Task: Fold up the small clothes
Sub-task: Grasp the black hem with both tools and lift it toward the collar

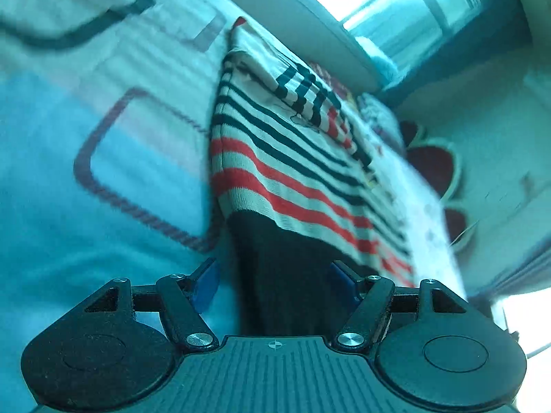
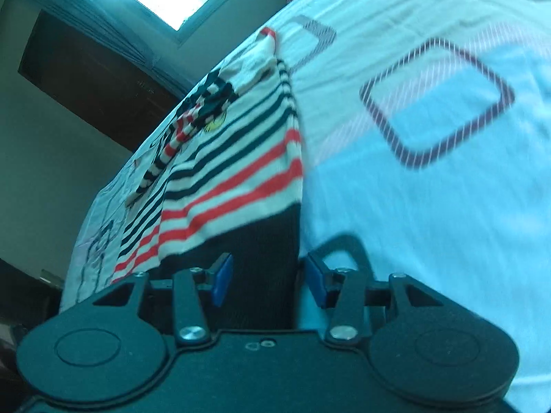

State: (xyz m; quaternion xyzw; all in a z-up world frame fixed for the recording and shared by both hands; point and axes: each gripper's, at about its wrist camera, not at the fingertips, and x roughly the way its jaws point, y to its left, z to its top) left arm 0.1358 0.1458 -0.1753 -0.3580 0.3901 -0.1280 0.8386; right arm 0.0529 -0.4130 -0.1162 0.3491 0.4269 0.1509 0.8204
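A small knit garment (image 1: 275, 158) with cream, navy and red stripes and a dark navy hem band lies on the bed. It also shows in the right wrist view (image 2: 234, 158). My left gripper (image 1: 275, 282) is open, its blue pads either side of the dark hem band. My right gripper (image 2: 267, 278) is open too, its blue pads straddling the same dark band at the garment's edge. A striped sleeve is folded across the top of the garment in both views.
The bed sheet (image 1: 86, 172) is pale blue and white with purple square outlines; it also shows in the right wrist view (image 2: 430, 172). A bright window (image 1: 396, 0) and a wall lie beyond the bed. A dark cabinet (image 2: 86, 79) stands past the bed's edge.
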